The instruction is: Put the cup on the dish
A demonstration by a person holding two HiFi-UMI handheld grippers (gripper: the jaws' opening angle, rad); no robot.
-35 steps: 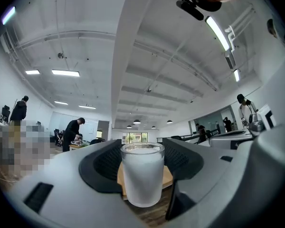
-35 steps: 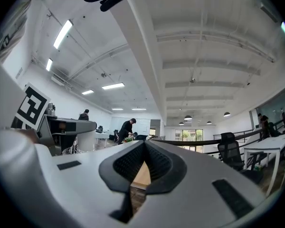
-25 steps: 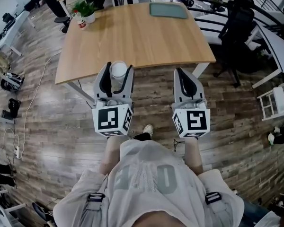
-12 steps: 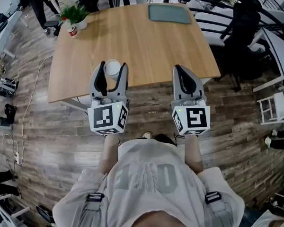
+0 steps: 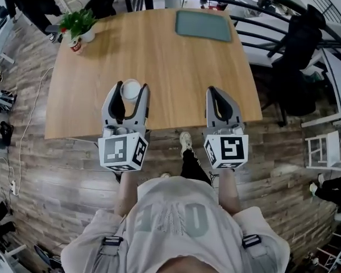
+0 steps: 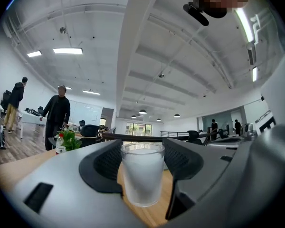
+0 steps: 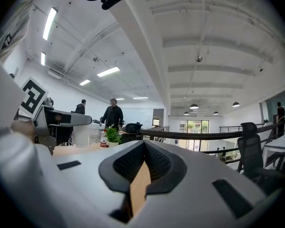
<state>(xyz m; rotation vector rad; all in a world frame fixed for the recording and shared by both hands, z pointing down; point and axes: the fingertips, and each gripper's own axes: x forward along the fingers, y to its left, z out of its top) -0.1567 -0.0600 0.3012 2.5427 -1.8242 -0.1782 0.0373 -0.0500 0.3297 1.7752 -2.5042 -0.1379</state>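
Note:
My left gripper (image 5: pixel 130 90) is shut on a frosted white cup (image 5: pixel 131 87), holding it upright over the near part of the wooden table (image 5: pixel 176 67). In the left gripper view the cup (image 6: pixel 142 177) stands between the two dark pads, pinched at its sides. The dish, a flat grey-green rectangular tray (image 5: pixel 203 25), lies at the table's far edge, well ahead of both grippers. My right gripper (image 5: pixel 216 92) hovers over the table's near edge, shut with nothing in it (image 7: pixel 143 170); only a thin strip of wood shows between its jaws.
A potted plant (image 5: pixel 77 24) with a small red-labelled bottle beside it stands at the table's far left corner. Black office chairs (image 5: pixel 295 44) and a railing are to the right. People stand near desks at the far left (image 6: pixel 57 113).
I have stepped closer to the table. Both grippers moved forward from over the floor to over the table's near edge, the cup still held in the left one.

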